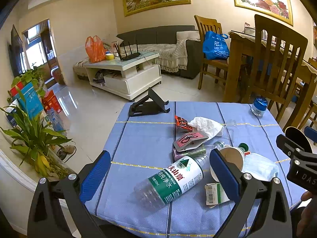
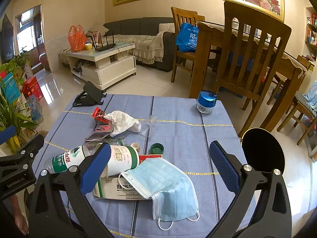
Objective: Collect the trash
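Collection looks barely begun: both the left gripper [image 1: 158,176] and right gripper [image 2: 158,168] hover wide open, empty — bottle [image 1: 168,180], mask [image 2: 168,186] and wrappers lie mid-table [image 2: 198,138], bin [image 2: 263,150] off its right edge — first grasp next.

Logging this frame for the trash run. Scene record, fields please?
surface: table with blue cloth
left gripper: open, above lying water bottle
right gripper: open, above face mask
other trash: paper cup, flat box, tissue, green cap
bin: at right table edge
held: nothing
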{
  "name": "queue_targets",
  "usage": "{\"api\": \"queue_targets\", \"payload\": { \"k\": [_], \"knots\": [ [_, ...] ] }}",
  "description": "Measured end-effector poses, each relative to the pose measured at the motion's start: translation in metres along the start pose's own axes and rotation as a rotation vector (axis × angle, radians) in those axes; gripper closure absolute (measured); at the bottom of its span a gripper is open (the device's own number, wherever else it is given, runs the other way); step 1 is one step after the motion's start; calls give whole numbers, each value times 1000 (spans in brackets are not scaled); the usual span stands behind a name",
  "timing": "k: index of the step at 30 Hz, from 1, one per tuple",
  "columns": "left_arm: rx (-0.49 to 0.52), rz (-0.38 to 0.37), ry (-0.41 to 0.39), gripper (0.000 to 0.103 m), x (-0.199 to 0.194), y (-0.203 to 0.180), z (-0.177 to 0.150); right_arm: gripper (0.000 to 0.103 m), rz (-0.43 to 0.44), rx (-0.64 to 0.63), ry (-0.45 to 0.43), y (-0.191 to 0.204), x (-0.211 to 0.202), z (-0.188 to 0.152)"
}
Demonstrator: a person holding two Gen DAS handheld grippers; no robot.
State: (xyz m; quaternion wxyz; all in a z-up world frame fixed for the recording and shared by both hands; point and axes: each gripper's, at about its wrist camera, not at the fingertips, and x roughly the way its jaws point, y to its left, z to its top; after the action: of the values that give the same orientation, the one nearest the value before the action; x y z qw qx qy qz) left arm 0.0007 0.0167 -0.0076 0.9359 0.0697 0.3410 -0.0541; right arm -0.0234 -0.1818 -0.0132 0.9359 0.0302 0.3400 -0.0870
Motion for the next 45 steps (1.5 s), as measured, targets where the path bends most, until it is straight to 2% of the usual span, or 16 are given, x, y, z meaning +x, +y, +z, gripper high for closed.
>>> {"api": "queue_targets", "payload": {
  "k": [45],
  "knots": [
    [-7, -15, -11, 6, 0, 4, 0, 5, 0, -7, 11, 3, 2, -6]
  ]
}}
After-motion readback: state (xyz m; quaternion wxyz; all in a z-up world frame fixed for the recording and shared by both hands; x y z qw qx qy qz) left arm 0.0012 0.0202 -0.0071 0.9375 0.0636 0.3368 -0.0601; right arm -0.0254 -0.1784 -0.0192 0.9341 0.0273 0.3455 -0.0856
